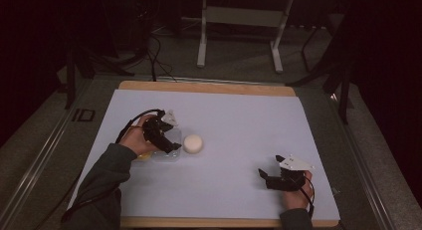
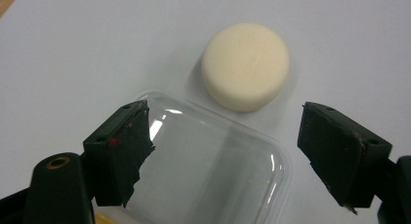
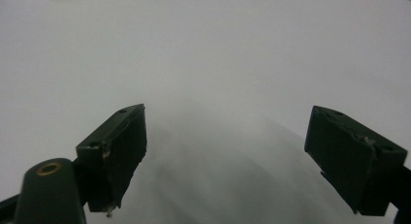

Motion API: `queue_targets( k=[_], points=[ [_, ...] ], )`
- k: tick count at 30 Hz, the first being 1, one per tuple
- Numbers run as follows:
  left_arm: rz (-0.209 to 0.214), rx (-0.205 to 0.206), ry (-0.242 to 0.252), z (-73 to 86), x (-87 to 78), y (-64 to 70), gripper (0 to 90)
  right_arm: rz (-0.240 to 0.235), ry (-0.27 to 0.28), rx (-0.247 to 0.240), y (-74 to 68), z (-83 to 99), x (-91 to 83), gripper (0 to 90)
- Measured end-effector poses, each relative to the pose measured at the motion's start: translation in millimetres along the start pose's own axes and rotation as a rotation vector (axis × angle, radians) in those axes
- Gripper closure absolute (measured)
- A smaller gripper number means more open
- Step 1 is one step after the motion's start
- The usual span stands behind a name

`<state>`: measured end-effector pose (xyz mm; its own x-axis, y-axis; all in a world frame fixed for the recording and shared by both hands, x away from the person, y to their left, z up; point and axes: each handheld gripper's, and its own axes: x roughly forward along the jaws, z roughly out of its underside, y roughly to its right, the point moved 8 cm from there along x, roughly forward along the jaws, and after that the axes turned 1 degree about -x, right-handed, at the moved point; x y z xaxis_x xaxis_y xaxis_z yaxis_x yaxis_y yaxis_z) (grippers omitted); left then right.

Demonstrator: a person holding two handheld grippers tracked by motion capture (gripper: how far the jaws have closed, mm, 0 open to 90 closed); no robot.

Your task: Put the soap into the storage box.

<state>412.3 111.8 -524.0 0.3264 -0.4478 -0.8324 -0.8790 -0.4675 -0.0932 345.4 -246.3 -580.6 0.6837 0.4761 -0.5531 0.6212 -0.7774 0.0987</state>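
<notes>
Left gripper (image 2: 223,151) fingers apart over unlabelled clear box (image 2: 208,161); right gripper (image 3: 225,156) fingers apart.

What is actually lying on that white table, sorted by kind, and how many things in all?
Round cream-coloured soap-like puck: 1
Clear plastic container with rounded corners: 1
Yellow item beside the container, too hidden to identify: 1
Hand-held black two-jaw grippers: 2, left gripper, right gripper
Total: 5

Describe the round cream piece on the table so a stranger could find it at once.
Start at the white table sheet and go to its left half, where the left gripper hangs with jaws open above a clear plastic container. Just beyond that container lies the cream puck. It is opaque, thick and round with a flat top, while its neighbour is see-through with rounded corners.
</notes>
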Motion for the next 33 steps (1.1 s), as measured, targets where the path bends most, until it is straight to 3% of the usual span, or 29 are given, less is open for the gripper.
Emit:
queue_targets(
  k=[22, 33],
  points=[
    [0.025, 0.002, -0.035, -6.2, 19.9, 1.2, 19.0, -0.001, 0.002, 0.000, 0.0, -0.1, -0.1, 14.9],
    [0.030, 0.033, -0.072, -12.0, 30.3, 3.9, 18.8, -0.002, -0.001, 0.000, -0.1, 0.0, 0.0, 14.9]
  ],
)
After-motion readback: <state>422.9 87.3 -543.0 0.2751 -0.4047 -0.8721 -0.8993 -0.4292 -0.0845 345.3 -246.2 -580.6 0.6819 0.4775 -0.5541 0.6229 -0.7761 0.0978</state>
